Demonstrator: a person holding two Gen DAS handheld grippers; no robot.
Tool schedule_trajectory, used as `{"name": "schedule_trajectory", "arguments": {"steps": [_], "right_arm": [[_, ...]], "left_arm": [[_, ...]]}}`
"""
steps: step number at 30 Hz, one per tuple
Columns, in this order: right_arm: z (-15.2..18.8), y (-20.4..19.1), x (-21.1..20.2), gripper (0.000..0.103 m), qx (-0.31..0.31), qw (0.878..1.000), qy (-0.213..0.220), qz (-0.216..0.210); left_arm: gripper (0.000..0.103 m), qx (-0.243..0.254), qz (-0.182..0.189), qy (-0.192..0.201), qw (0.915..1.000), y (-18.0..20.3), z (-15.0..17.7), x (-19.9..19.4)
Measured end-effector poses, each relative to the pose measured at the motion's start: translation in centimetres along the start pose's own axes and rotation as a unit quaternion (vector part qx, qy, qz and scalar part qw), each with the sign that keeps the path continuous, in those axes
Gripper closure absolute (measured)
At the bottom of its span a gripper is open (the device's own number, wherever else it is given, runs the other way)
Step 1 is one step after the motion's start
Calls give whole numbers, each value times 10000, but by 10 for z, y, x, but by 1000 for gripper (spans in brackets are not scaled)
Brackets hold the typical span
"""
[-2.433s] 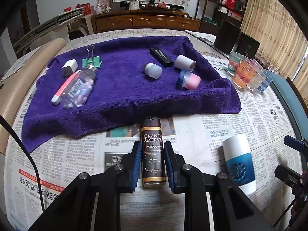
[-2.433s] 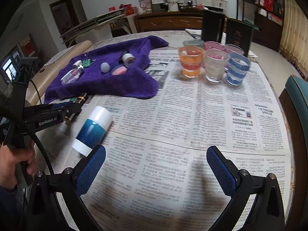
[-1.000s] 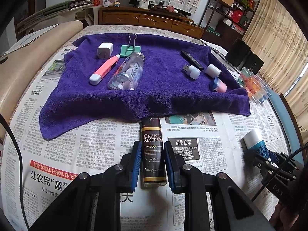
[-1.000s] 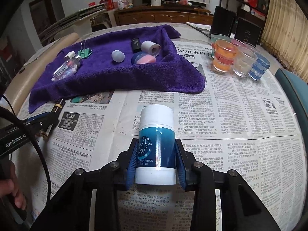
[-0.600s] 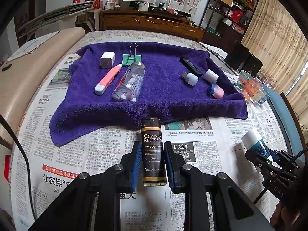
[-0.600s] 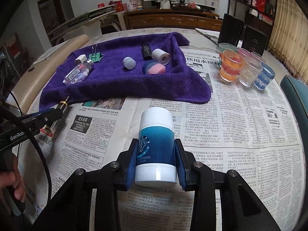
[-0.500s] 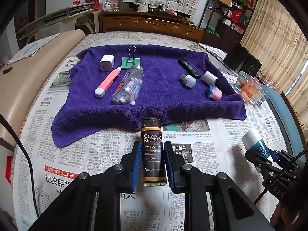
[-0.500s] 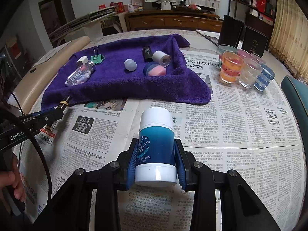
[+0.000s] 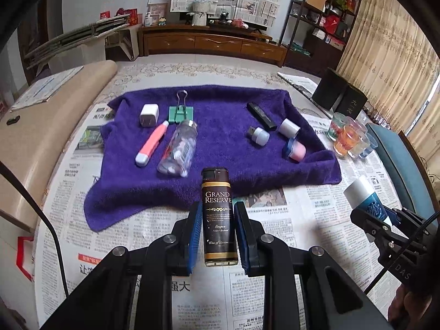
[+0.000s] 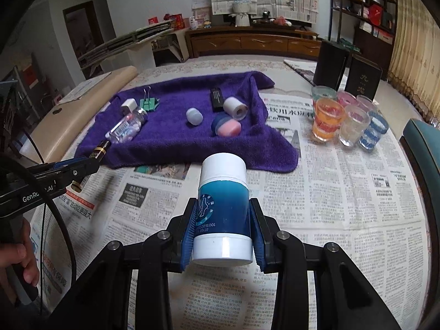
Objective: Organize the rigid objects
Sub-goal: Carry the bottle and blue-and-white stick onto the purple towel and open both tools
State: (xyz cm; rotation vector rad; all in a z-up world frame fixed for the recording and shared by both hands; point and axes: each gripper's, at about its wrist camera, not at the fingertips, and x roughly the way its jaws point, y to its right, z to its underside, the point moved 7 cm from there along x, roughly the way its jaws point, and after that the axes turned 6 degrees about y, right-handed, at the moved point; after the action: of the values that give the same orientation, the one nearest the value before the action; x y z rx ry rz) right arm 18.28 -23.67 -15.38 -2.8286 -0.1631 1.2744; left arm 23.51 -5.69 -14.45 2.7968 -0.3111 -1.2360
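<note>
My left gripper [image 9: 217, 211] is shut on a slim dark brown bottle [image 9: 219, 214] lettered "Grand Reserve", held in the air above the newspaper just short of the purple towel [image 9: 217, 143]. The right gripper [image 10: 223, 214] is shut on a blue and white cylinder [image 10: 223, 209], also lifted off the table. On the towel lie a white plug [image 9: 149, 115], a green binder clip [image 9: 180, 111], a pink pen-like stick [image 9: 151, 143], a clear pill bottle [image 9: 180, 148], a black stick [image 9: 261, 116], a small USB light [image 9: 260, 135], a white cap [image 9: 288, 128] and a blue-pink case [image 9: 294, 149].
Several coloured glasses [image 10: 346, 119] stand on the newspaper to the right of the towel, with two dark boxes [image 10: 348, 73] behind them. A beige padded edge [image 9: 35, 126] runs along the left. A teal chair [image 10: 423, 148] sits at the right. A hand [image 10: 19, 258] grips the left tool's handle.
Both grippers have risen with their loads still held. The towel and table look smaller and farther below than a second ago.
</note>
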Motion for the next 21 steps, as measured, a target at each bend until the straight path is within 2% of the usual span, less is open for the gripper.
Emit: {"name": "schedule_trajectory", "arguments": {"steps": [4,9,16,21], "right_arm": [[-22,-3,0,67,-59,9999,112,-114],[-63,-9,17,67,-168,9989,234,-371],[-117,-5,73,67,-374,9979,221,-477],[-142,6,124,67,-517,9980,76,-348]], "left_arm": [[80,-17,49,73,10000,-2,-22,0],[80,-9,-9,91,10000,-10,-51,19],[80,82,-51,-14,10000,-13,-69,61],[80,106,175,-188,9996,-4,-69,91]]}}
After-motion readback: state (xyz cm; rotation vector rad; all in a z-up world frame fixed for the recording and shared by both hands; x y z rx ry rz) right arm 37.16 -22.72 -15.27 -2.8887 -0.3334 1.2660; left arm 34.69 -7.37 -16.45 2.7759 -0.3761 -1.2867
